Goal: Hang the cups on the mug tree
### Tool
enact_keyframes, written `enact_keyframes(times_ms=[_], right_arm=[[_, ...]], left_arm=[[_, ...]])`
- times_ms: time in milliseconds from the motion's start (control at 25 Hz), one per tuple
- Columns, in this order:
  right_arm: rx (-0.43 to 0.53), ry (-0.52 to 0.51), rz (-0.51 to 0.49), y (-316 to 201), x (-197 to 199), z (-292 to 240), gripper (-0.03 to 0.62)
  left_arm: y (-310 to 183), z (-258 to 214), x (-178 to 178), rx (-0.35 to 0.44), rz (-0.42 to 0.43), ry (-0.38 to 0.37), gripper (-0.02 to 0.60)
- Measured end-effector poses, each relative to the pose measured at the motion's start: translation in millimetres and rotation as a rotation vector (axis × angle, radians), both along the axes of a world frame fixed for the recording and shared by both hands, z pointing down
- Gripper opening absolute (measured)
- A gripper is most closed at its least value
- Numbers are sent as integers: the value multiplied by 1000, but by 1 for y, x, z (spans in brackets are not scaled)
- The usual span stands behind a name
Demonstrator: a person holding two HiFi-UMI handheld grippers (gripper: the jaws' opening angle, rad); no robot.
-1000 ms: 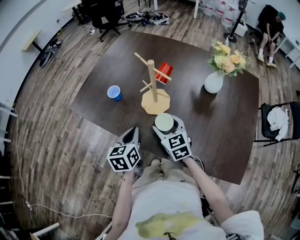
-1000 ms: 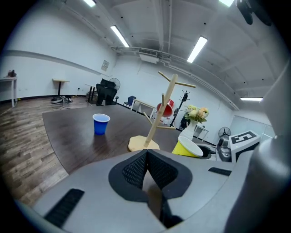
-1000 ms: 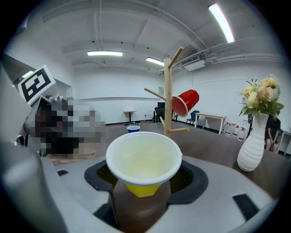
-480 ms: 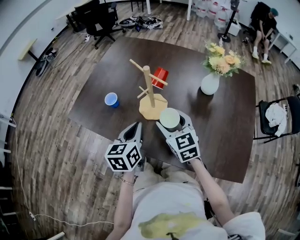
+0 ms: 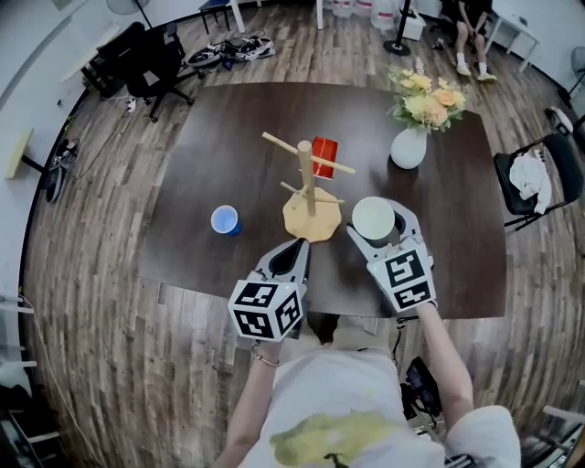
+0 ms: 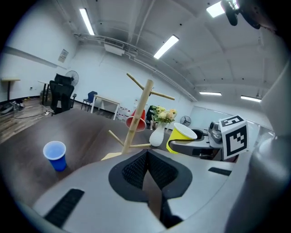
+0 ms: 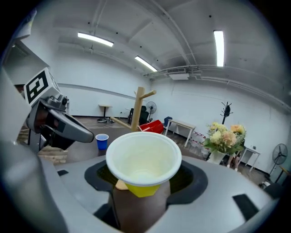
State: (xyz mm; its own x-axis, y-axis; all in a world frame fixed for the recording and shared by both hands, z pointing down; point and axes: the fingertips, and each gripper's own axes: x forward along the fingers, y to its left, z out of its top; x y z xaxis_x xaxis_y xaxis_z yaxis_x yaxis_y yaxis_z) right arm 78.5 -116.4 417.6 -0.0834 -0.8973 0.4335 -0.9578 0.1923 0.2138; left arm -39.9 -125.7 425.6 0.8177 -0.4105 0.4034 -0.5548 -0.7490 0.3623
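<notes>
The wooden mug tree point(image 5: 308, 181) stands mid-table on its flat base; a red cup point(image 5: 324, 152) hangs on one of its right pegs. Left of the base, a blue cup point(image 5: 224, 220) stands upright on the dark table point(image 5: 228, 137). My right gripper point(image 5: 377, 232) is shut on a yellow cup point(image 5: 372, 218) with a white inside, held upright just right of the tree's base; that yellow cup point(image 7: 143, 159) fills the right gripper view. My left gripper point(image 5: 295, 254) is shut on nothing, near the table's front edge in front of the base. In the left gripper view, the tree point(image 6: 138, 119) is ahead.
A white vase of flowers point(image 5: 409, 148) stands at the table's back right. Right of the table is a black chair with a white cloth point(image 5: 537, 178). An office chair point(image 5: 146, 59) and a seated person point(image 5: 468, 16) are farther back on the wood floor.
Both grippers have risen and moved forward over the table's front edge. The right one, still holding the yellow cup, now sits right of the tree's base. The left gripper has turned.
</notes>
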Motion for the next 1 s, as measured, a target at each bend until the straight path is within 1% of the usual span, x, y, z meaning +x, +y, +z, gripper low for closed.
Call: enact_keyframes(times_ms=[200,440,720,1000], right_arm=[[-4,64,77,-9,-2,-12,304],[-31,136,150,-18,-3,-24,304],[-78,310,233,-27,0,-48,304],[-112,472,278,-34,-1,-69,304]], left_arm=[[-2,-3,2,9,167,4,15],[-4,-8,3,22,289,1,15],[-6,-23,1,43,401,16,15],[-4,-30,-3,39,494,37,15]])
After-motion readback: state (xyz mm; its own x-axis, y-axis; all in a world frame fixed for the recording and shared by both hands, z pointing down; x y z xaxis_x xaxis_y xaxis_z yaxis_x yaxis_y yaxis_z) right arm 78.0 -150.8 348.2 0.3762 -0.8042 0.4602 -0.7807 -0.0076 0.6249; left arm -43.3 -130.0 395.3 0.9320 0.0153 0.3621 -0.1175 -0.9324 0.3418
